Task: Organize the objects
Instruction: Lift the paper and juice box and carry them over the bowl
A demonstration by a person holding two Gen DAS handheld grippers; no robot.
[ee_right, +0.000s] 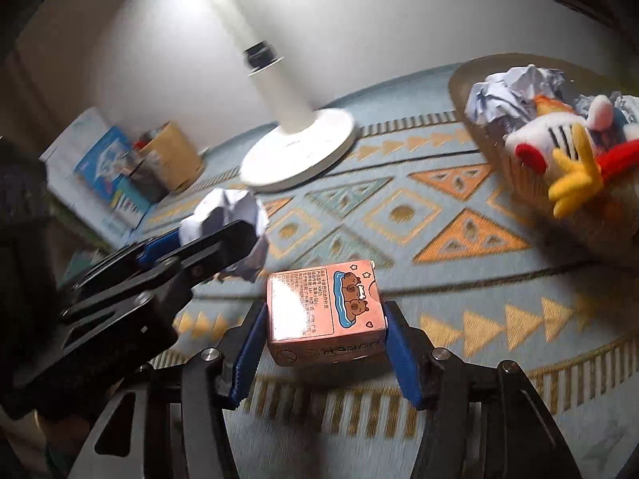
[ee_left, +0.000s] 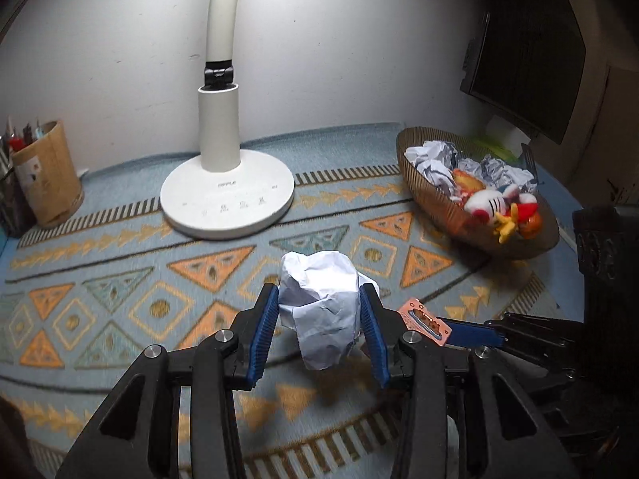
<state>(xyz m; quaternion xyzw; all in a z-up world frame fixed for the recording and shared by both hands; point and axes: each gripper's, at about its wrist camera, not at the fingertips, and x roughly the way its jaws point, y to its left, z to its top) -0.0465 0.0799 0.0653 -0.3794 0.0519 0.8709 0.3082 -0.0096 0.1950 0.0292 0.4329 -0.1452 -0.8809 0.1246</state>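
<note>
My left gripper is shut on a crumpled white paper ball, which hangs above the patterned mat. In the right wrist view that same gripper and its paper ball sit at the left. My right gripper is shut on a small pink box printed with cartoon animals, its blue pads against both sides. The pink box also shows just right of the left gripper. A brown oval basket at the back right holds crumpled papers and plush toys.
A white desk lamp's round base stands at the back centre. A brown pen holder is at the far left by the wall. A dark monitor hangs at the upper right. A blue and white carton sits beside the pen holder.
</note>
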